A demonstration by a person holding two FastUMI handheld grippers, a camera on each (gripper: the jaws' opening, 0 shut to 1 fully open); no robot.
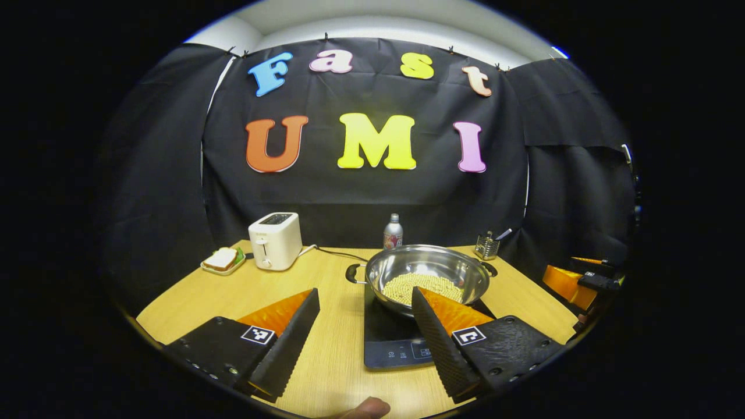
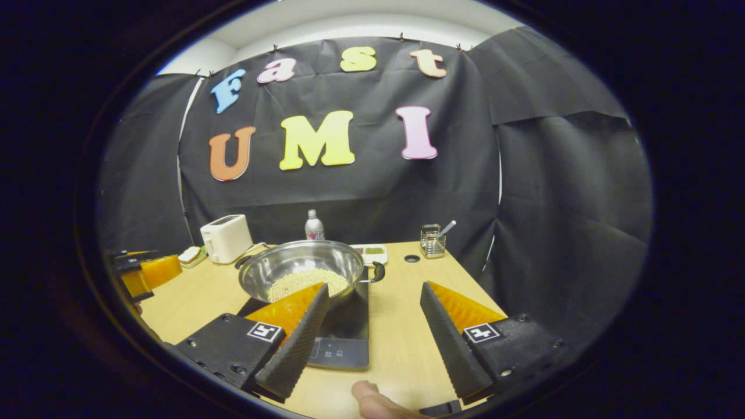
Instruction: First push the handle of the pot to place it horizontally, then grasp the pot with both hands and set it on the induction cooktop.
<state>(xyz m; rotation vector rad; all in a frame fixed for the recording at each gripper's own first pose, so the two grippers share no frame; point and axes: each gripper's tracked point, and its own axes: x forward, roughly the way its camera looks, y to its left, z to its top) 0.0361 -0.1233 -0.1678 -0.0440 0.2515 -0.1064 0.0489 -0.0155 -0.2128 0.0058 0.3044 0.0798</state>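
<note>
Left tool spread wide, ridged wedge fingers holding nothing, above the near edge of the pale wood-grain surface. Right tool likewise parted and empty. Between them, shiny round steel pot of small pale beans, resting on the flat dark induction cooktop, black side handles level. Behind, toward the far edge: boxy white toaster, sandwich plate, bottle, wire caddy.

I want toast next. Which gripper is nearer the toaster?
Left. The left gripper sits on the toaster's side of the pot; the right gripper is beyond it.
</note>
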